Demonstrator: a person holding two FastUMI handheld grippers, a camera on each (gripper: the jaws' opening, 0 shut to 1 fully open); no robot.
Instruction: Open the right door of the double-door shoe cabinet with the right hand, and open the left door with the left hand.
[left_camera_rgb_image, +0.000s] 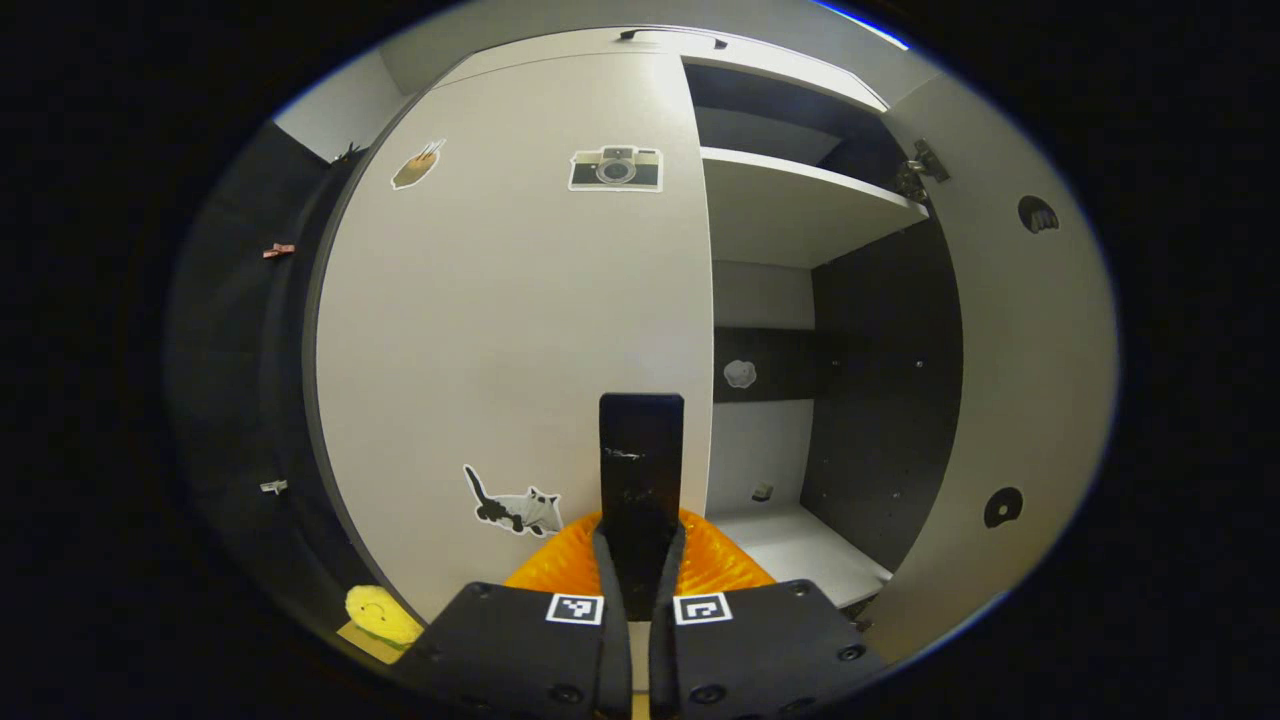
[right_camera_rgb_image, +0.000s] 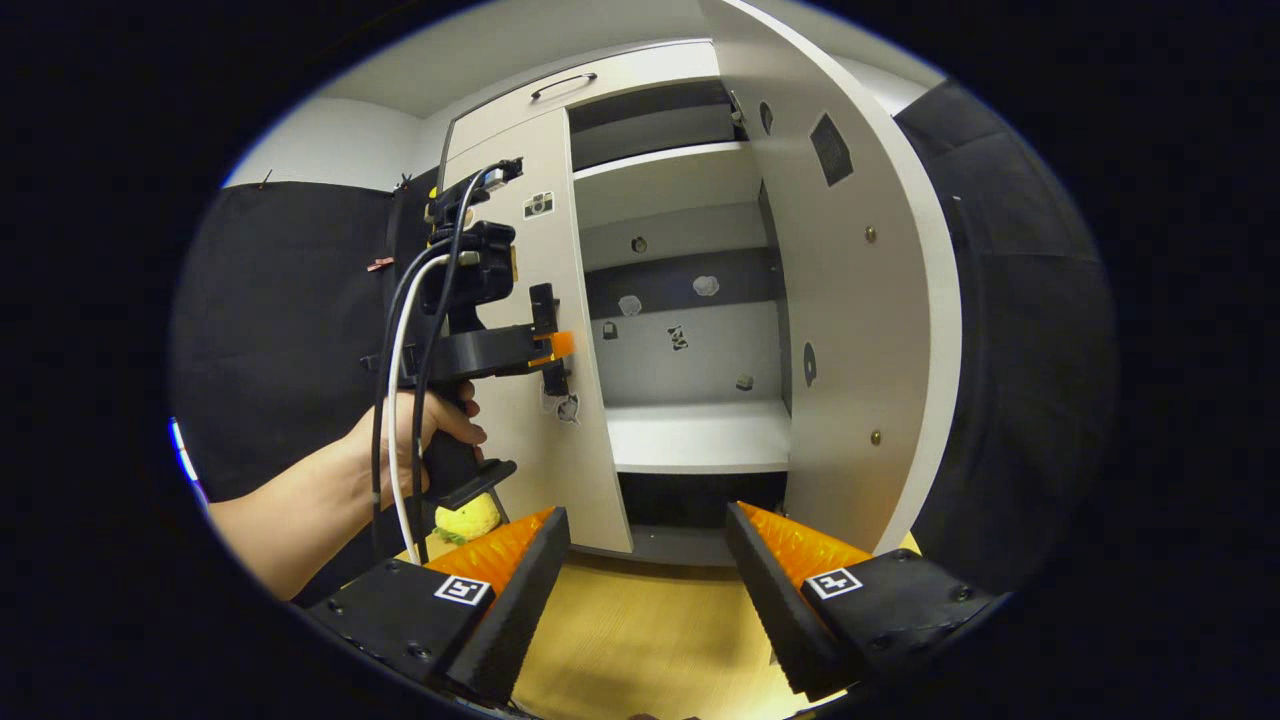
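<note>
Right door (right_camera_rgb_image: 850, 300) of the shoe cabinet (right_camera_rgb_image: 600, 85): swung wide open, inner face showing, hinge hardware visible near its top in the left gripper view. Shelves (right_camera_rgb_image: 700, 435) inside are exposed and look bare apart from small stickers on the back panel. This half of the task reads as done.

Left door (left_camera_rgb_image: 510, 320): flush with the cabinet front, apparently closed. Stickers on it: camera (left_camera_rgb_image: 616, 168), cat (left_camera_rgb_image: 515, 508), one more near the top left corner.

Left gripper (left_camera_rgb_image: 641, 470): fingers drawn narrow around a dark vertical handle (left_camera_rgb_image: 641, 440) at the left door's inner edge. Both fingers seem to press on it. In the right gripper view the same gripper (right_camera_rgb_image: 548, 345), held by a hand (right_camera_rgb_image: 425, 425), sits right at that door edge, which agrees with a grasp on the handle.

Right gripper (right_camera_rgb_image: 648, 570): fingers spread wide, holding nothing, well back from the cabinet and low, above a wooden floor (right_camera_rgb_image: 640, 640).

A yellow soft toy (right_camera_rgb_image: 468, 517) lies at the foot of the left door.

Judgement: roughly halfway. Left to do: pull the left door outward on its hinge. Grasp looks set; the swing itself is not yet begun as far as the door's position shows.
</note>
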